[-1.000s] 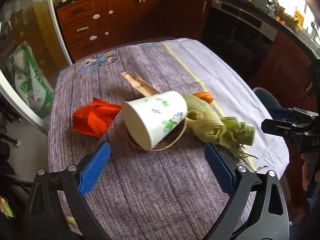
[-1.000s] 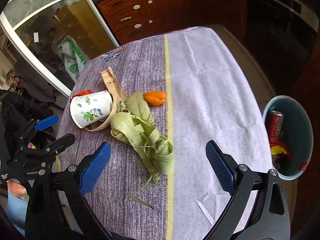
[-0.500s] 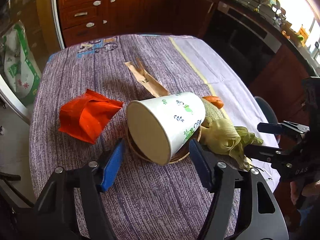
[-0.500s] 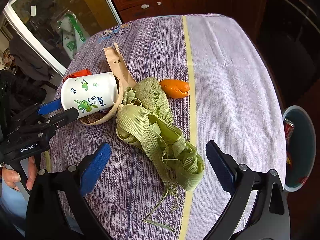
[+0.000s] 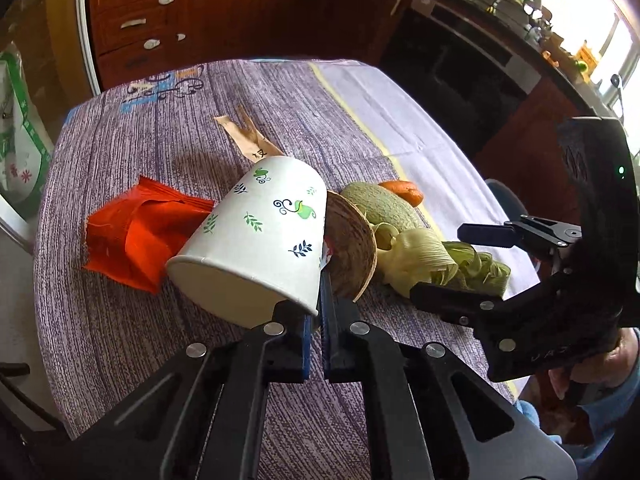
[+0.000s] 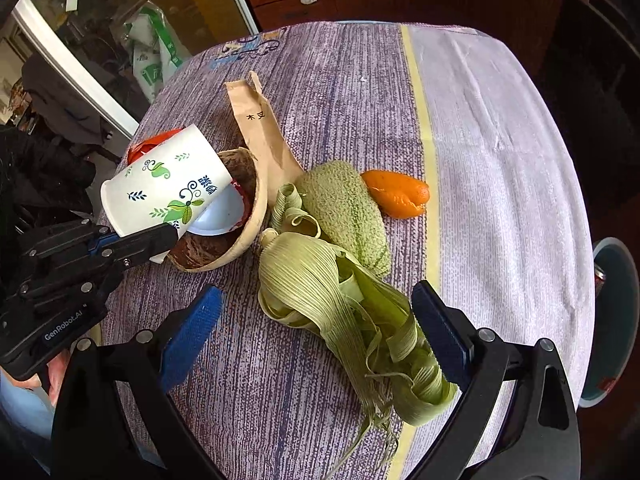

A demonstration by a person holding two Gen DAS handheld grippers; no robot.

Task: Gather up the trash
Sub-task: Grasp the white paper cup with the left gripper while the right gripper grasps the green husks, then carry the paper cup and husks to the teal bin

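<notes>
My left gripper (image 5: 316,300) is shut on the rim of a white paper cup (image 5: 256,240) with green leaf prints, tilted up off the table; it also shows in the right wrist view (image 6: 168,184). The cup leans against a brown round shell bowl (image 5: 352,240). My right gripper (image 6: 316,328) is open, its blue pads either side of a bundle of green corn husks (image 6: 340,300). A melon rind (image 6: 348,208), an orange peel (image 6: 398,194), a brown paper sleeve (image 6: 260,132) and a red wrapper (image 5: 132,236) lie around.
The table wears a purple and white cloth (image 6: 500,160). A blue trash bin (image 6: 616,320) with a can inside stands on the floor at the right table edge. Wooden cabinets (image 5: 160,20) stand behind, a glass door (image 6: 100,40) to the left.
My left gripper closed on the cup's rim and tipped it up. My right gripper moved forward and down until its open fingers straddle the corn husks.
</notes>
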